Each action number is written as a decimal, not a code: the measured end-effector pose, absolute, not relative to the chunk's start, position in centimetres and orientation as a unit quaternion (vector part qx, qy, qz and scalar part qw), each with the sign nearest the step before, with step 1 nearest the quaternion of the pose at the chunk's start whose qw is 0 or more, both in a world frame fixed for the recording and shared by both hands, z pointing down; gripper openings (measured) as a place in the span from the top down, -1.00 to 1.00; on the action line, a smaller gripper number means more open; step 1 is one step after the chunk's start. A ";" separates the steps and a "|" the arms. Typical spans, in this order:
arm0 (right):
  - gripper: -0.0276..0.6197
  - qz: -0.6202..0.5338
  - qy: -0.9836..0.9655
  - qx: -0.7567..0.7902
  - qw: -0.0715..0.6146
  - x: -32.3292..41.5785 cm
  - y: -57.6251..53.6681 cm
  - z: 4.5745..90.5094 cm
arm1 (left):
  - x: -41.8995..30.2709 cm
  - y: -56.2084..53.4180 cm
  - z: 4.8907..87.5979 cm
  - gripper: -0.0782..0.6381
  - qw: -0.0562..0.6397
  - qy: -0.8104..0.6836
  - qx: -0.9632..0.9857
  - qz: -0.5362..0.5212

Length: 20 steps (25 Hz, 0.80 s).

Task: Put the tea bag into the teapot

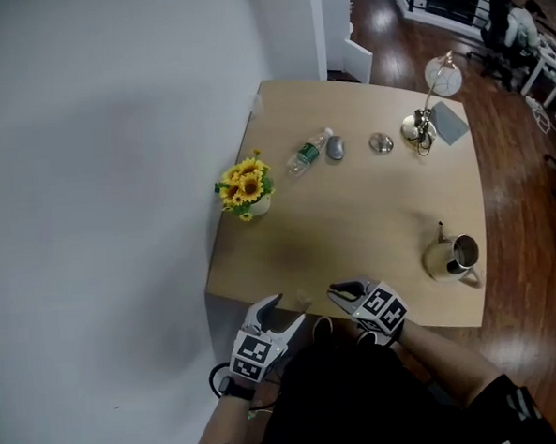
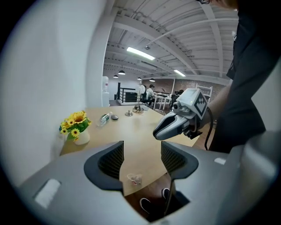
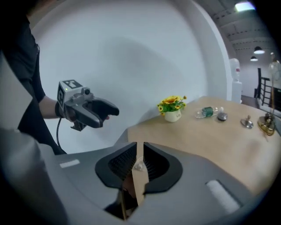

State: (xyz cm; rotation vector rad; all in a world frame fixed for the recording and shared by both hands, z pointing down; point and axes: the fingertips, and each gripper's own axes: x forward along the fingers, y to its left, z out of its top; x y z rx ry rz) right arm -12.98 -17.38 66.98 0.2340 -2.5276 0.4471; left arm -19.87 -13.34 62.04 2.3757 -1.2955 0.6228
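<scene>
The tea bag [image 2: 134, 178] lies loose at the counter's [image 1: 371, 211] near edge, framed by the wide-released left tool [image 2: 141, 160] and sighted through the barely parted, empty right tool [image 3: 141, 154], probably lining up a pickup toward the right-edge teapot [image 1: 452, 257].

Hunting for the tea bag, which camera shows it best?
Left gripper view: the tea bag lies clear on the table, framed by the jaws. Right gripper view shows a sliver through its narrow jaw gap; head view, a faint speck.
</scene>
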 end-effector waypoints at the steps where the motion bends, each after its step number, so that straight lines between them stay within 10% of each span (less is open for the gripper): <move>1: 0.73 0.162 -0.939 0.074 0.295 -14.1 -17.1 68.2 | -20.6 -12.9 62.3 0.05 0.185 -0.463 0.838 0.220; 20: 0.78 0.080 -0.864 -0.024 0.497 -19.9 -13.5 82.9 | -25.6 -10.5 65.5 0.05 0.227 -0.483 0.817 0.220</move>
